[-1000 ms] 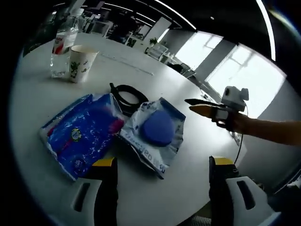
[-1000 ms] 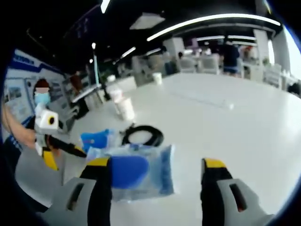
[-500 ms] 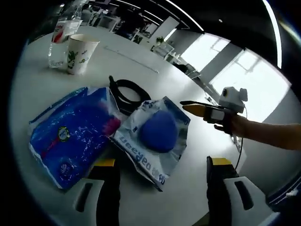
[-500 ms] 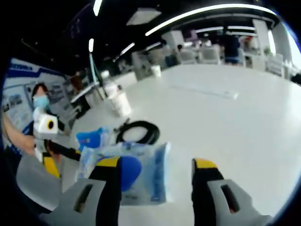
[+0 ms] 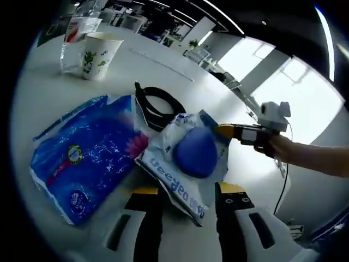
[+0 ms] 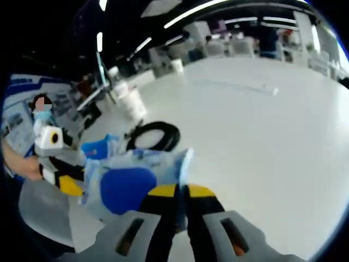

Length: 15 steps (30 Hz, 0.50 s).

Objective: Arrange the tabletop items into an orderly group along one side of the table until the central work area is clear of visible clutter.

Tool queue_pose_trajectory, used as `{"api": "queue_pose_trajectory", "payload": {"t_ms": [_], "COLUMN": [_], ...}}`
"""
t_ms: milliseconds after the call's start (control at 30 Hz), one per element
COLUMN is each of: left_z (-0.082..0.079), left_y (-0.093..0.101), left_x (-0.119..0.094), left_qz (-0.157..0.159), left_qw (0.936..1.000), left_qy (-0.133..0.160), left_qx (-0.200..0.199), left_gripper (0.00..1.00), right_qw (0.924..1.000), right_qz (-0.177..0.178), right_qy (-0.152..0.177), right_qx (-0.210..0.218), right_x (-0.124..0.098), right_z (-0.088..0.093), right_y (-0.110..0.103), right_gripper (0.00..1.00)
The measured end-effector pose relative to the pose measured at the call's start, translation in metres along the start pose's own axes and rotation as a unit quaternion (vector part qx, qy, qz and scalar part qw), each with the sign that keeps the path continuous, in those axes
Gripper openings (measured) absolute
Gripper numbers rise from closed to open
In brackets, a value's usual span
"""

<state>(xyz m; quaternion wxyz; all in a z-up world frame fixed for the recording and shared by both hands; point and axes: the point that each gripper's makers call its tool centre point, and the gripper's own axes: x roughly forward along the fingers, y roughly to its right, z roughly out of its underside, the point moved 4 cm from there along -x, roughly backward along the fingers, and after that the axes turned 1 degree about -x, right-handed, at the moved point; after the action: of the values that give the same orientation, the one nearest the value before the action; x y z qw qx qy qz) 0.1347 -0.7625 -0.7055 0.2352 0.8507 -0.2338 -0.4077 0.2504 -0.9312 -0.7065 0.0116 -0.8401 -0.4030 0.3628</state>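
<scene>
clear plastic pouch with a blue round pad (image 5: 191, 155) lies near the white desk (image 5: 49, 93) edge, beside the blue wipes pack (image 5: 87, 158). right hand-held gripper (image 6: 180, 191) is clamped on its corner, likely to drag it; left hand-held gripper (image 5: 185, 190) is narrowly apart at its near edge.

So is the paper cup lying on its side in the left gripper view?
No, the paper cup stands upright beside the plastic bottle on the white table.

Left gripper (image 5: 183, 192): two grey jaws with yellow tips and a slot in each. Right gripper (image 6: 180, 192): same build, grey jaws, yellow tips, slotted. Seen from the left gripper view, it has a yellow-and-black body. Bare forearm (image 5: 313, 159) behind it, no sleeve visible.
</scene>
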Motion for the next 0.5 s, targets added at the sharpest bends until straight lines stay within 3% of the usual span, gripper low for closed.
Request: {"api": "queue_pose_trajectory", "payload": {"t_ms": [133,200,367,500], "left_z": [-0.002,-0.005,-0.015,-0.021], "left_y": [-0.007,-0.006,-0.006,-0.005], "left_x": [-0.001,-0.003,-0.013,-0.027], "left_qz": [-0.011,-0.008,-0.008,-0.003], "left_qw": [0.9999,0.9999,0.9999,0.9995], "left_qy": [-0.005,-0.004,0.004,0.002], "left_qx": [0.005,0.006,-0.01,0.031], "left_gripper": [0.09,0.04,0.0,0.0], "right_qw": [0.9999,1.0,0.9994,0.9965], "right_qz": [0.006,0.003,0.008,0.017], "right_qy": [0.001,0.004,0.033,0.069], "right_qx": [-0.011,-0.008,0.01,0.043], "right_x": [-0.004,-0.007,-0.024,-0.041], "right_z": [-0.004,-0.003,-0.003,-0.002], "right_y": [-0.003,-0.006,-0.019,-0.038], "right_gripper": [0.0,0.0,0.0,0.0]}}
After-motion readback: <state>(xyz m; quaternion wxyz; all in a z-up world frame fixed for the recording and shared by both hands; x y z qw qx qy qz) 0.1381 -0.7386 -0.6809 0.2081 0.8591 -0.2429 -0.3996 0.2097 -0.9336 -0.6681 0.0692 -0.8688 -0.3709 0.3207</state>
